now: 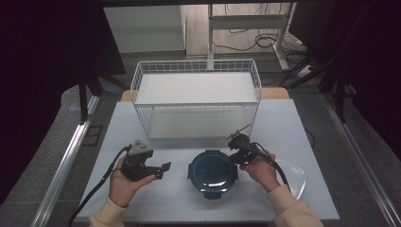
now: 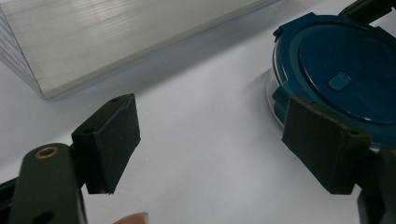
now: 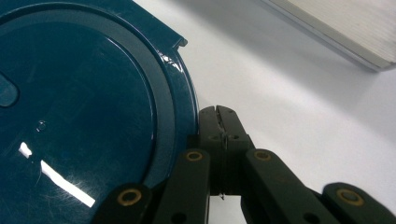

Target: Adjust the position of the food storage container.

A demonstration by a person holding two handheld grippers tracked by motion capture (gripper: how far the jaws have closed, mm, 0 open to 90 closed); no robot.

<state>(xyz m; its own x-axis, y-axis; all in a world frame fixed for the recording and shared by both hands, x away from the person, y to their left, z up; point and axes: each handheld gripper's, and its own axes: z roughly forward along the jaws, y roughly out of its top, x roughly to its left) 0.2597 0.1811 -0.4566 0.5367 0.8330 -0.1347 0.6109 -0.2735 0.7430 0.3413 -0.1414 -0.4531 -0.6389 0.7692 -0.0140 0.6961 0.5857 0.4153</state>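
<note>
Closed jaws of the right gripper [image 3: 219, 116] sit beside the rim of the blue-lidded round container [image 1: 212, 171] on the counter [image 1: 142, 198], before the wire basket [image 1: 196, 101]. Left gripper [image 2: 205, 144] waits with jaws apart; it should brace the container's far side while the right works the lid's edge.

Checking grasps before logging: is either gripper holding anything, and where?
Nothing is held. The left gripper is open over bare table; the right gripper is shut, empty, beside the round blue-lidded container.

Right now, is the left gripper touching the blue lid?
Apart. In the high view, bare table separates the left gripper from the blue lid. In the left gripper view its jaws stand open over the table, with the lid beyond them.
</note>
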